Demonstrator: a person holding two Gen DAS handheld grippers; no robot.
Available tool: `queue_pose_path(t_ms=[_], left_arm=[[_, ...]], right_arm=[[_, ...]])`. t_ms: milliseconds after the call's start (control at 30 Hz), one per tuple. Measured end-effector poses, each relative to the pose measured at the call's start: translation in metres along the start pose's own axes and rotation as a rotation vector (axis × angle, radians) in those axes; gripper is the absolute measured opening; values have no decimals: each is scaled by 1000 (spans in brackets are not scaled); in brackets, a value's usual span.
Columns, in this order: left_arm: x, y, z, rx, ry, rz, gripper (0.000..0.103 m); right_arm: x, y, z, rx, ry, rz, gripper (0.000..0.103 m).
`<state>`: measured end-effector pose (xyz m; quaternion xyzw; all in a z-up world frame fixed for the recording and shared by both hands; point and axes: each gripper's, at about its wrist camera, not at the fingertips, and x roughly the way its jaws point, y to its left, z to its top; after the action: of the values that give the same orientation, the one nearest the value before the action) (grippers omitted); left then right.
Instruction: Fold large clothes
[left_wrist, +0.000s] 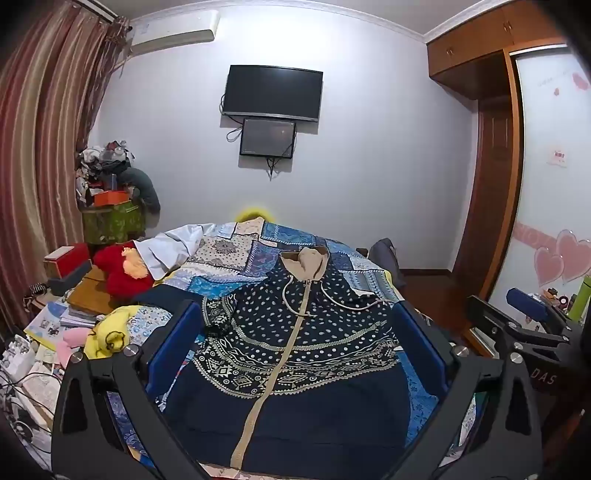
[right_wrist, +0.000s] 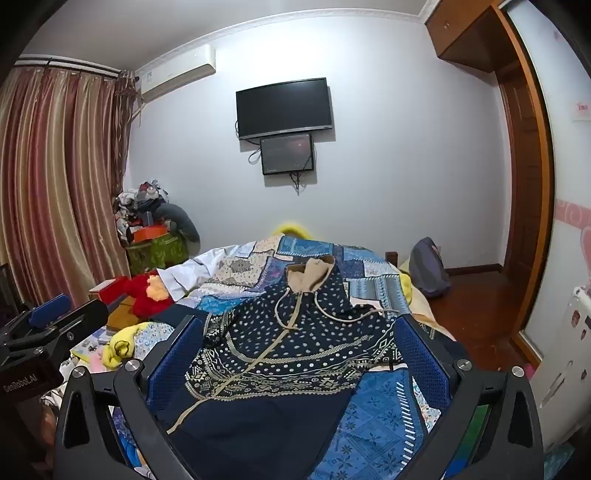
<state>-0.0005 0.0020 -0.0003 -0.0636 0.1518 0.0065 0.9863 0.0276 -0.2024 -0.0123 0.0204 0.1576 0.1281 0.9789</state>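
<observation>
Both grippers spread wide, nothing held: left gripper (left_wrist: 295, 321) and right gripper (right_wrist: 299, 328) hover above the near hem. Navy patterned zip hoodie (left_wrist: 295, 350) lies flat, front up, on the blue patchwork quilt (left_wrist: 236, 251) covering the bed, tan-lined hood (left_wrist: 306, 262) pointing toward the far wall, drawcords loose. Red plush toy (left_wrist: 122, 273) at bed's left edge

Each gripper, the left gripper (left_wrist: 297, 325) and the right gripper (right_wrist: 299, 339), has a matte black forked frame with silver round-head screws. The fingers (left_wrist: 173, 343) carry blue textured pads. White lettering marks the black bodies.
</observation>
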Motion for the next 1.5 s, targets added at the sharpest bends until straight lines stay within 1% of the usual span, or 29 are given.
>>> queue_pose_path(t_ms=[100,133,200,233,433,500,1500], left_arm=[[-2,3,0,-13,2,-3,103],[7,2,-4,3,13,-7,103],[9,4,-5,3,11,-2,103],[4,2,0,4,11,-3,103],[9,5,0,2,22,-6,103],[10,1,-1,2,24,-6,103],[8,6,-2,-10,25,-1,103]], right_arm=[[0,-1,1,2,-1,-2,103],[0,-1,2,4,-2,-3,103],[0,-2,3,7,-3,-3,103],[0,0,-2,4,1,-2,103],[0,0,-5,6,5,0,103],[2,-1,-3,9,11,-1,103],[7,4,-1,6,17,5,103]])
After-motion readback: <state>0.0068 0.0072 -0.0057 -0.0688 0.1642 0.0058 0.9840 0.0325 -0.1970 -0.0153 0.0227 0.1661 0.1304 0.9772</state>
